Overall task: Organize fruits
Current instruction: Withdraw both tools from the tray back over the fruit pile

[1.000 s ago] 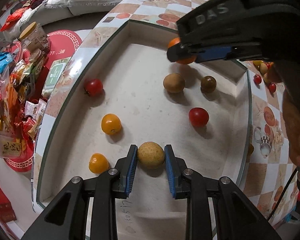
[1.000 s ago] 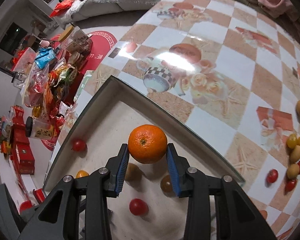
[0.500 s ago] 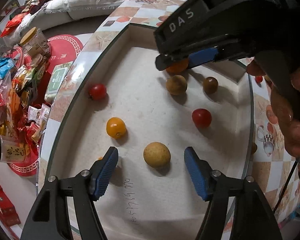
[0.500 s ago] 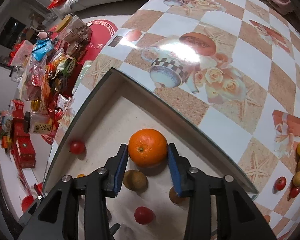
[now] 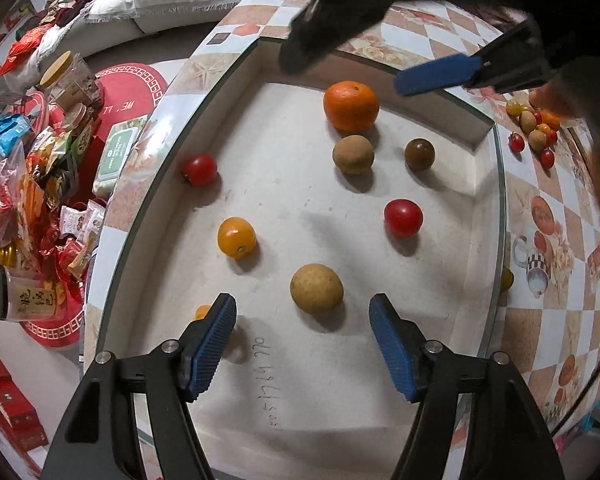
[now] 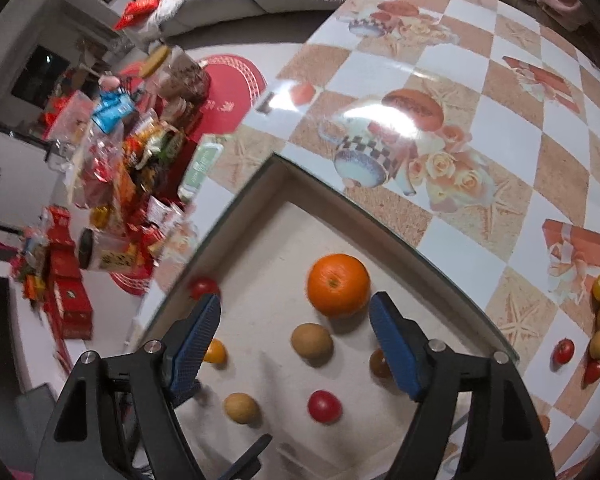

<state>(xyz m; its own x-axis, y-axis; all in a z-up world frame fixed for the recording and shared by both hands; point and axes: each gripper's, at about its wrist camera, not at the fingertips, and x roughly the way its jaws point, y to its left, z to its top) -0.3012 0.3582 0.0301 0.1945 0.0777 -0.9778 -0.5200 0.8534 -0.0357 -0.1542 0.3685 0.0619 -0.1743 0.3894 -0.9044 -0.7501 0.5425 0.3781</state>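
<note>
Both grippers stand released: left gripper (image 5: pixel 303 340) around a tan round fruit (image 5: pixel 316 288), right gripper (image 6: pixel 295 330), just opened, above the glossy orange (image 6: pixel 338 285) in the tray (image 5: pixel 485 216); its handwriting is unreadable.

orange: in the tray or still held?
In the tray. The orange rests on its floor; the right tool, jaws just opened, stands clear of it.

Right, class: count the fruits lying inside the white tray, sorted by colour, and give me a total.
Red: 2 (left tomato, right tomato)
Orange to yellow: 3 (big orange, yellow tomato, half-hidden small fruit)
Brown to tan: 3 (brown fruit, dark tomato, tan fruit)
Total in the tray: 8
</note>
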